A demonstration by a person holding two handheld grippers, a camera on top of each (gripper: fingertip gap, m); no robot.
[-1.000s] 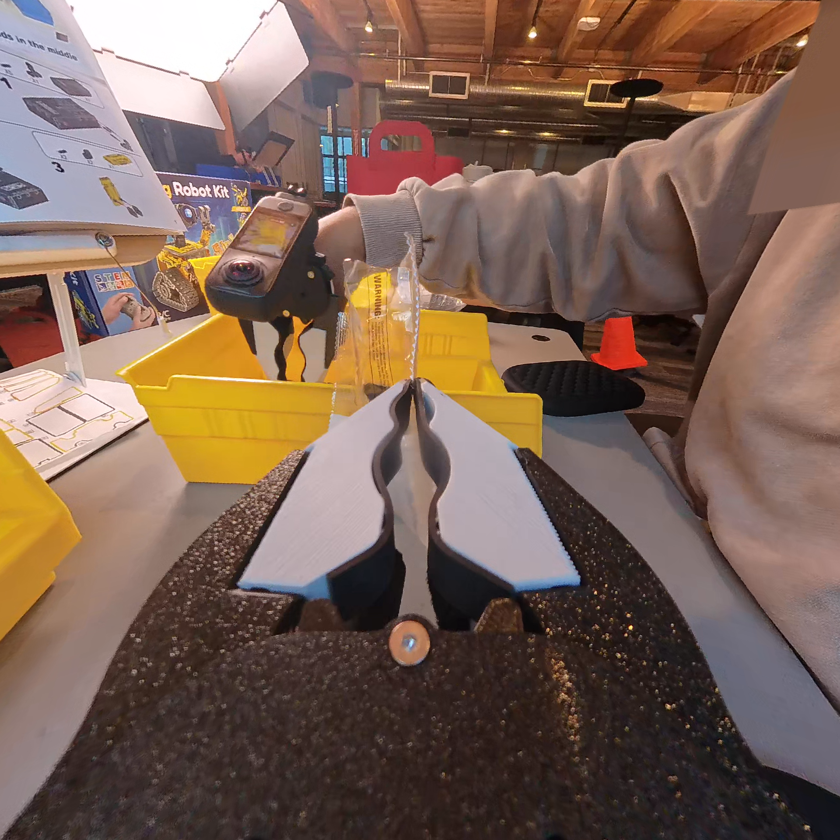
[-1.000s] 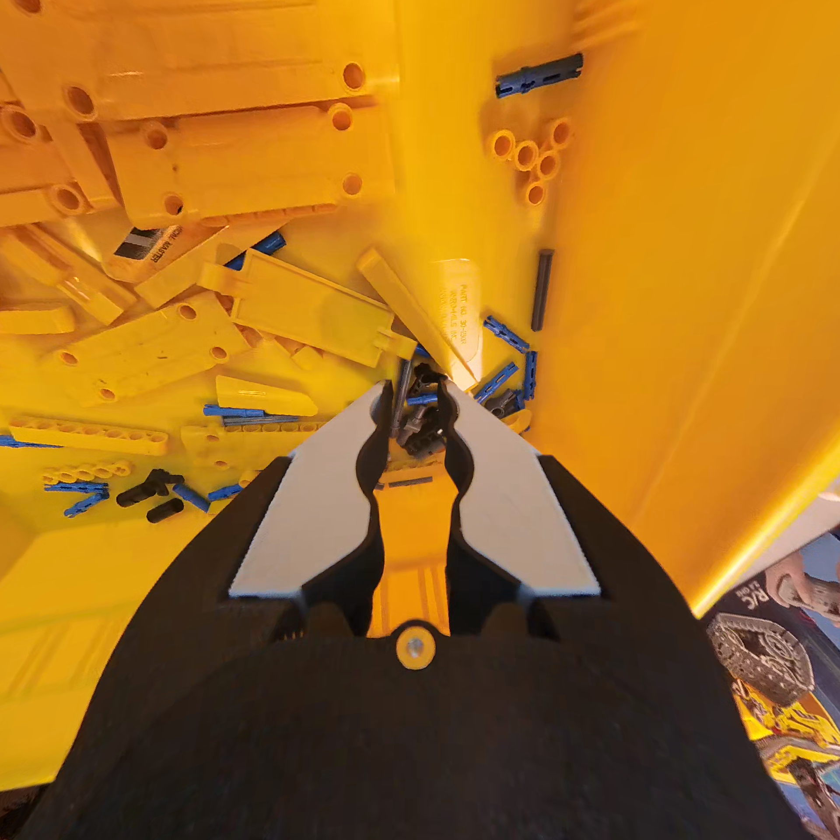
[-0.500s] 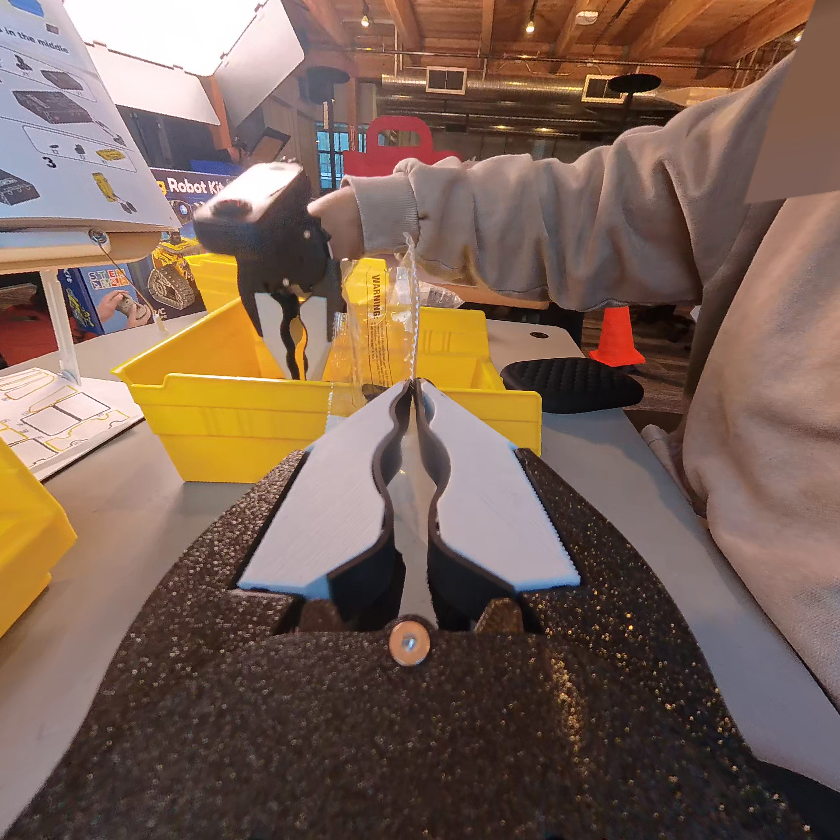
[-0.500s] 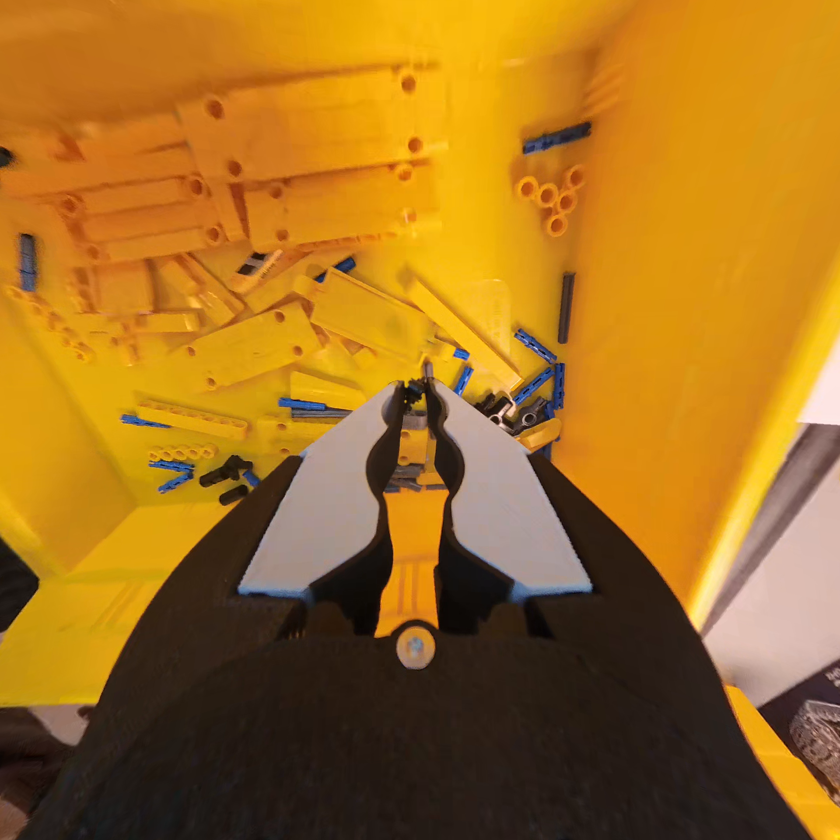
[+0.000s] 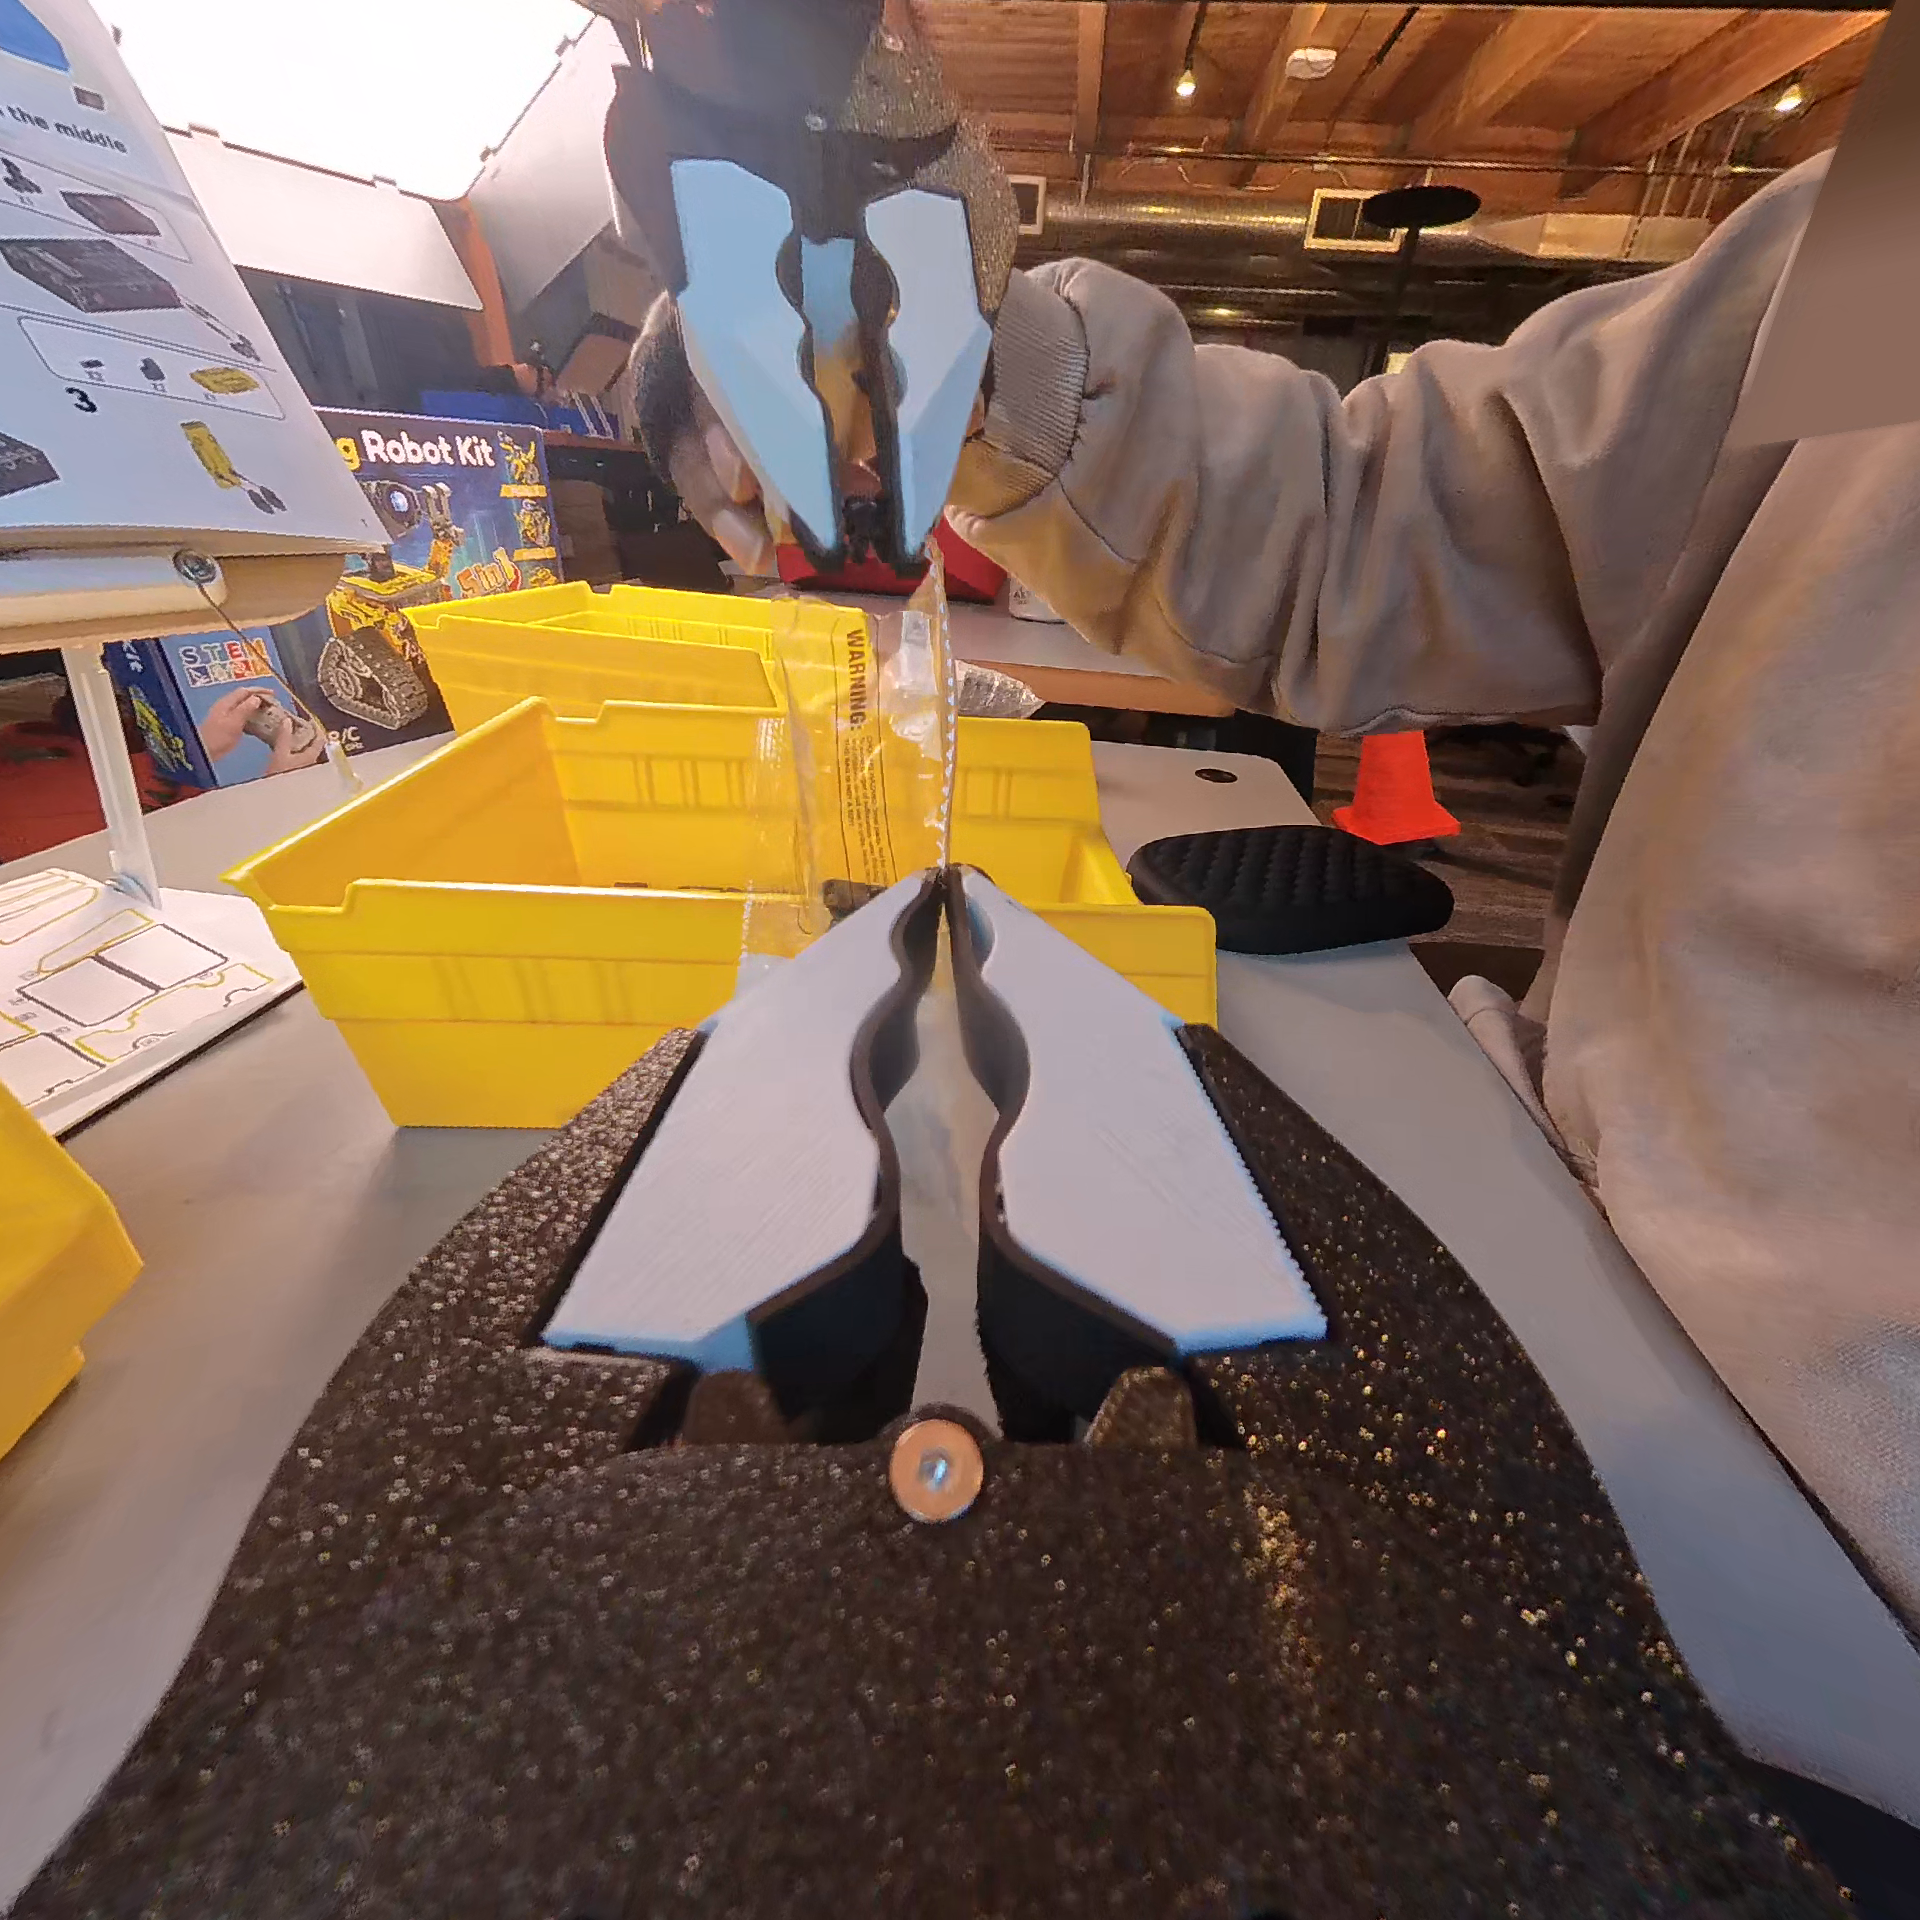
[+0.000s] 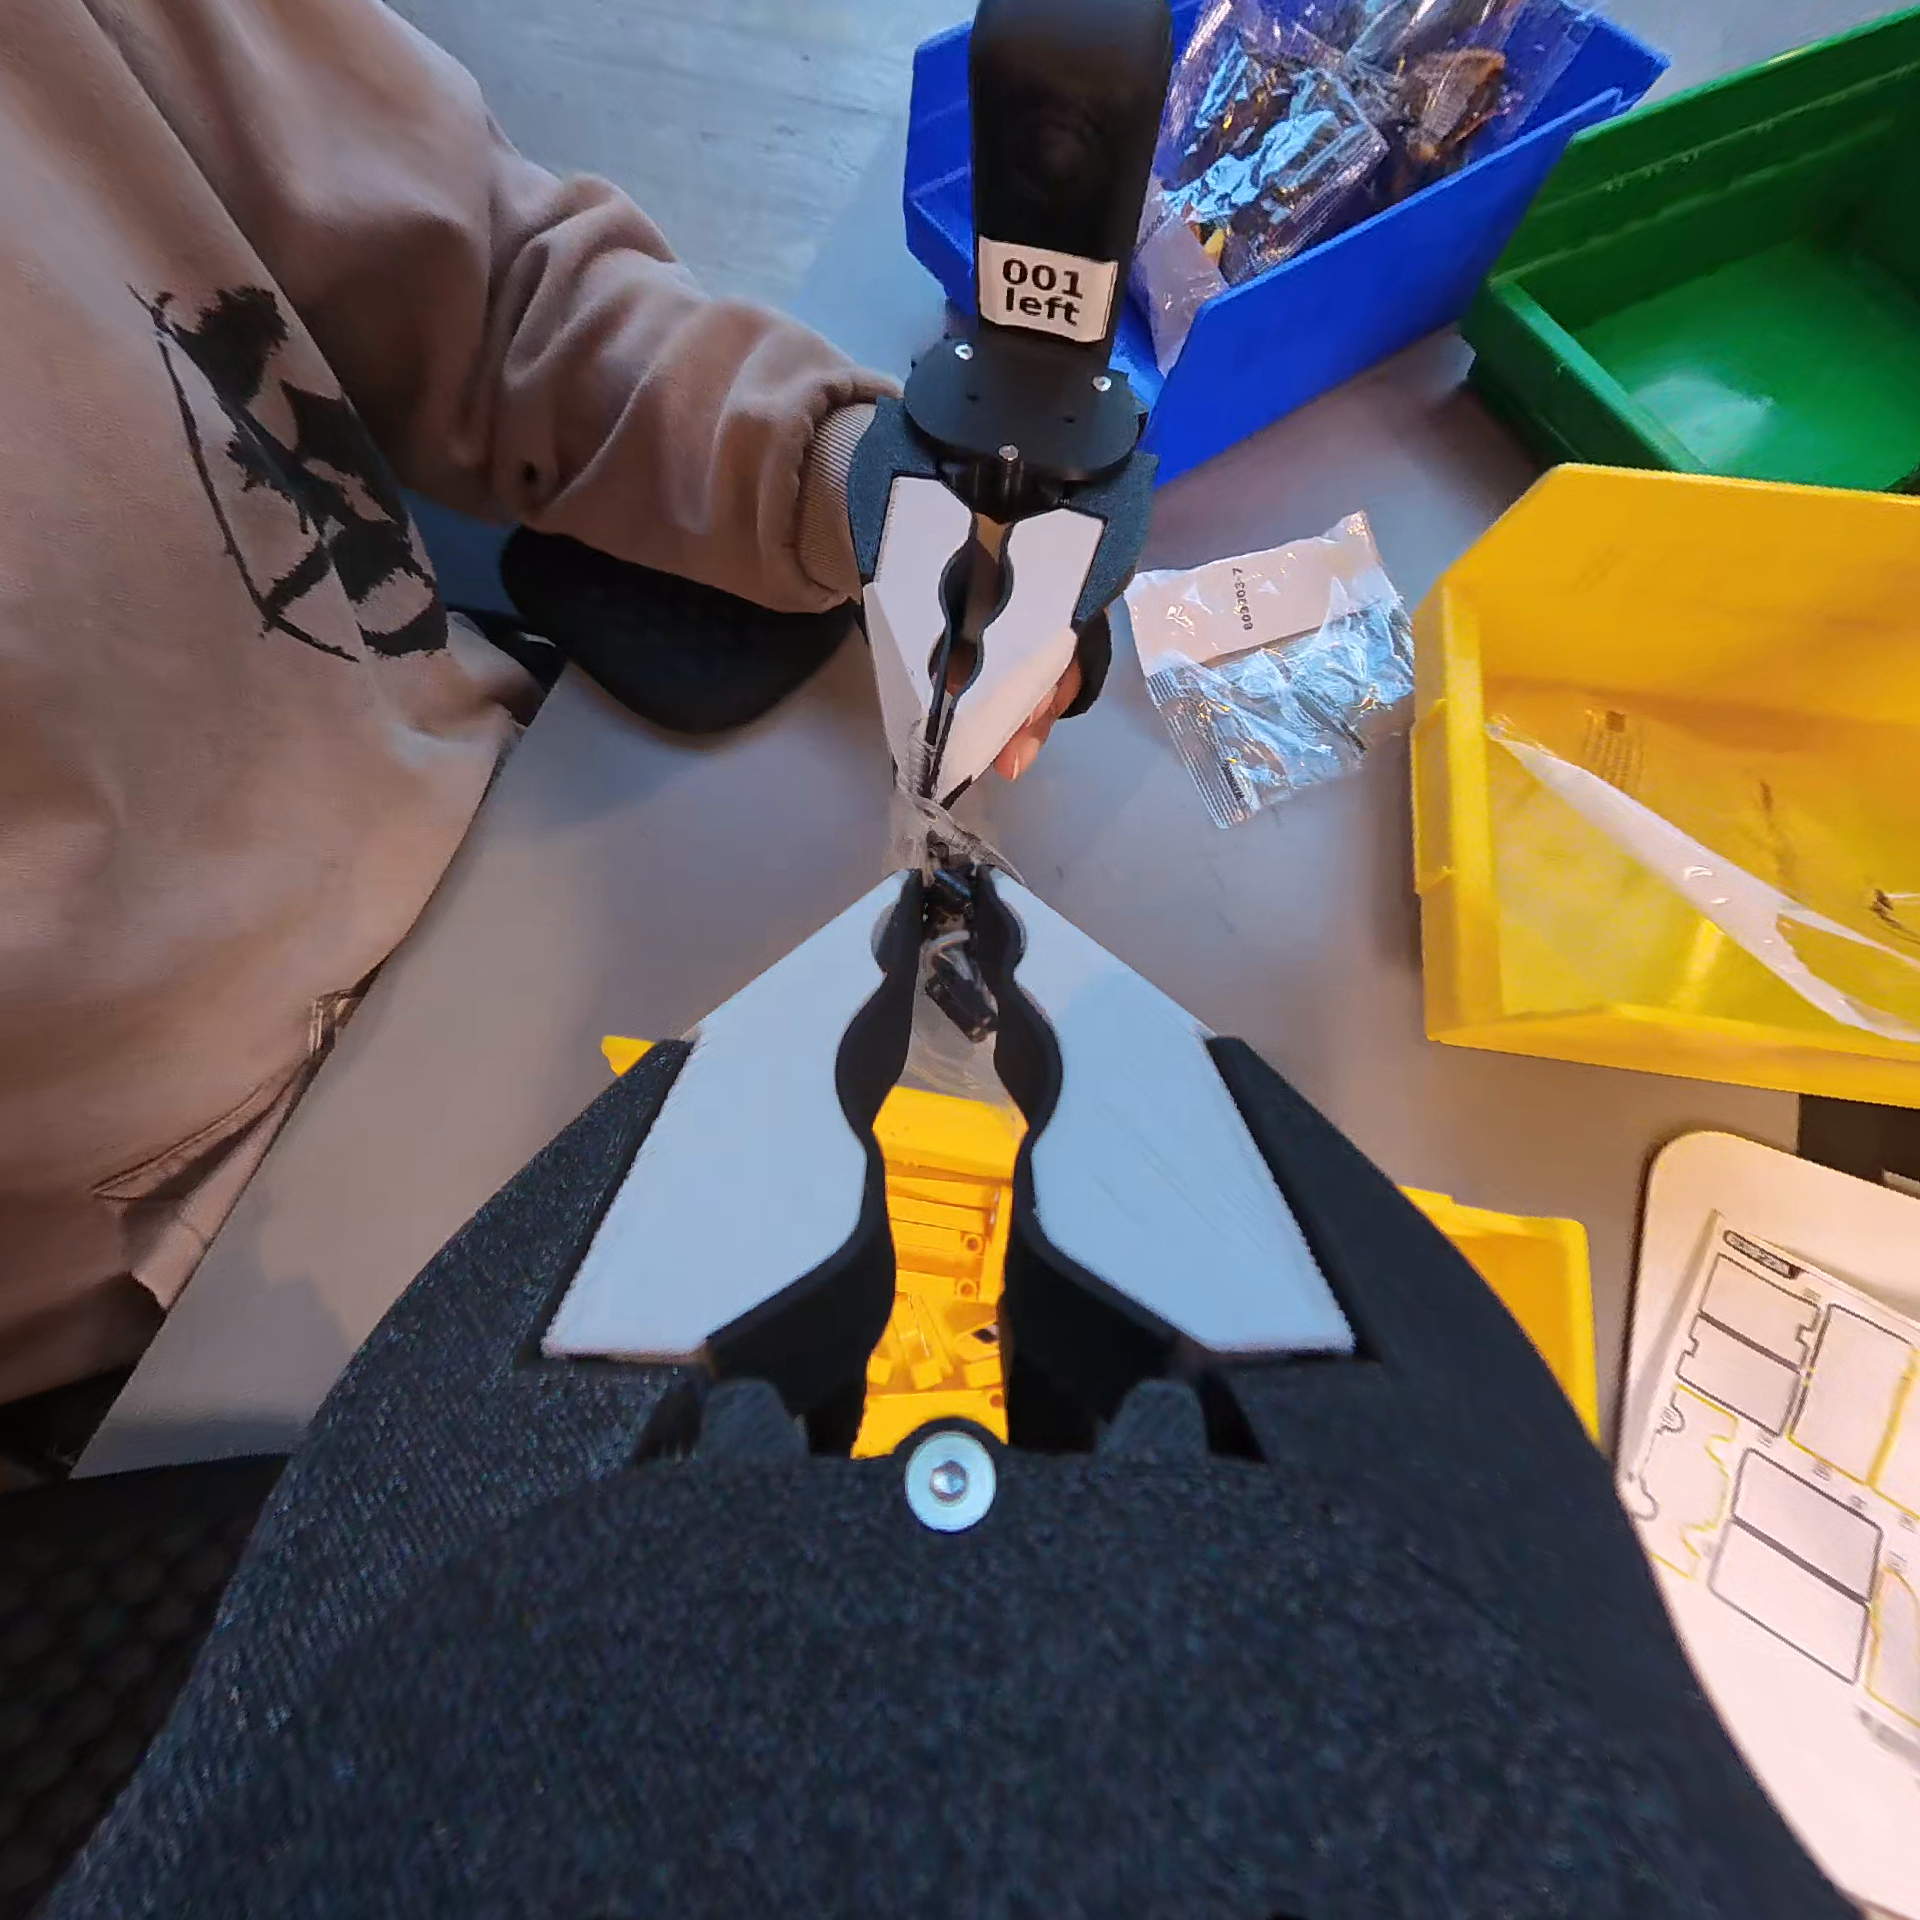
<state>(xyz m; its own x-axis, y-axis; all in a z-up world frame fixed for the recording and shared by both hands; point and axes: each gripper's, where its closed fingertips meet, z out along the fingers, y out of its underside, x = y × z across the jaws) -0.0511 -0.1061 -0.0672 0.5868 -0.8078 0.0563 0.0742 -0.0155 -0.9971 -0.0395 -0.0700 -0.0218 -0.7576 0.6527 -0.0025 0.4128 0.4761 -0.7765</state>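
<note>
1. The left gripper sits low in the middle of the left wrist view. Its tongs are closed on the bottom edge of a clear plastic bag.
2. The bag stands up in the middle of the frame, in front of a yellow bin on the grey table. It is see-through, with a strip of black print down one side.
3. The bag looks very light, thin and floppy. It would likely slip and crinkle, so pinching an edge seems the best hold.
4. The right gripper hangs point-down at the top middle, just above the bag's top. Its tongs are closed on some small dark parts.
5. In the right wrist view, another small bag lies flat at the middle right.
6. A blue bin of shiny packets and a green bin sit far off, upper right.
</note>
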